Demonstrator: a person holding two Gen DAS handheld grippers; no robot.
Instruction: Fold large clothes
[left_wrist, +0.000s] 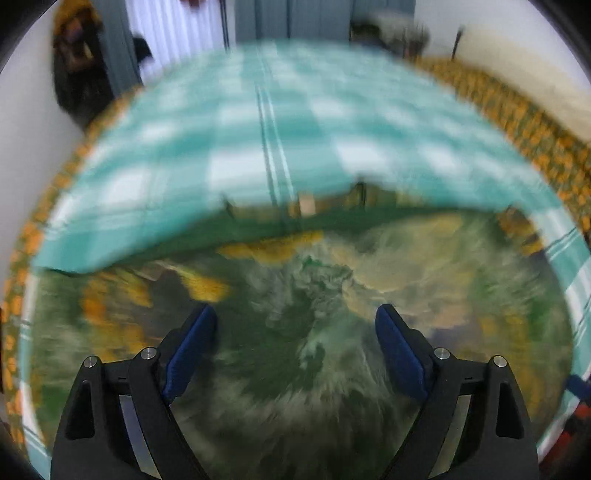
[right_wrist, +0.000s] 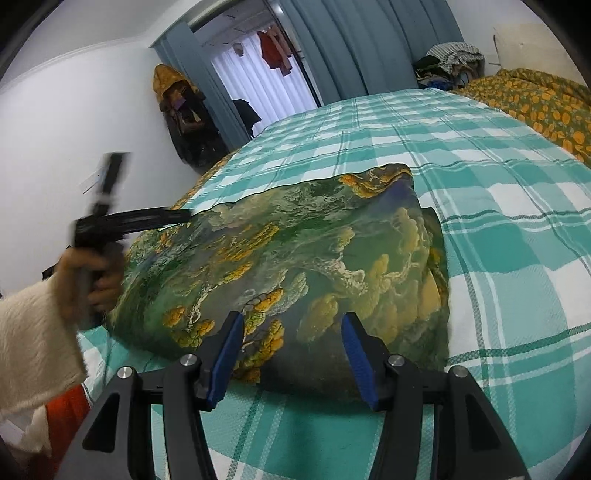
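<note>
A large green garment (right_wrist: 295, 258) printed with yellow and tan clouds lies folded on the teal checked bedspread (right_wrist: 480, 184). It also fills the lower half of the blurred left wrist view (left_wrist: 314, 314). My right gripper (right_wrist: 291, 332) is open and empty, hovering just over the garment's near edge. My left gripper (left_wrist: 295, 325) is open above the cloth, nothing between its fingers. From the right wrist view the left gripper (right_wrist: 184, 214) shows at the garment's far left edge, blurred, held by a hand in a cream sleeve.
An orange-flowered green blanket (right_wrist: 535, 99) lies along the bed's far right side. A pile of clothes (right_wrist: 447, 62) sits at the bed's head. A white wall (right_wrist: 74, 129) with hanging coats (right_wrist: 181, 110) stands left of the bed. Blue curtains (right_wrist: 351, 48) hang behind.
</note>
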